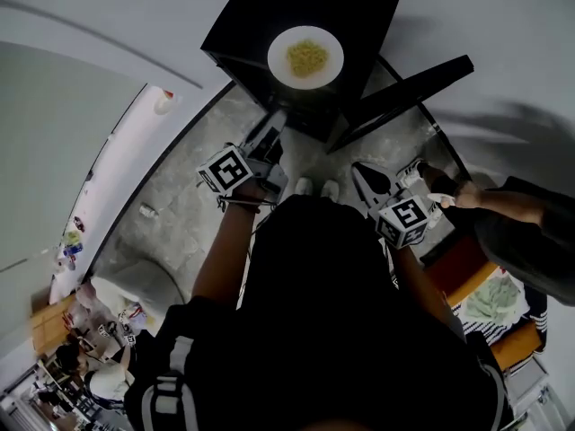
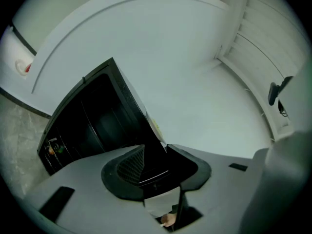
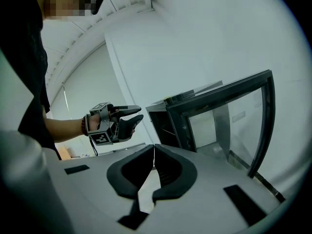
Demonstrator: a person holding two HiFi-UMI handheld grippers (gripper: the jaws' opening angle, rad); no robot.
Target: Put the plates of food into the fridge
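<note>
A white plate (image 1: 305,57) with yellow food sits on top of the black fridge (image 1: 260,16). The fridge door (image 1: 404,88) stands swung open to the right. My left gripper (image 1: 274,131) is held level just in front of the fridge's open side, jaws apart with nothing between them. Through its jaws (image 2: 155,152) I see the dark fridge (image 2: 92,121) inside. My right gripper (image 1: 362,173) hangs lower right of the door, shut and empty. The right gripper view shows its tips (image 3: 154,150) touching, the left gripper (image 3: 134,115) beyond, and the door frame (image 3: 267,116).
Another person's arm (image 1: 512,214) reaches in from the right, hand (image 1: 449,196) close to my right gripper. A table with green things (image 1: 494,299) stands at lower right. A can (image 1: 148,210) lies on the stone floor (image 1: 189,232). White walls surround the fridge.
</note>
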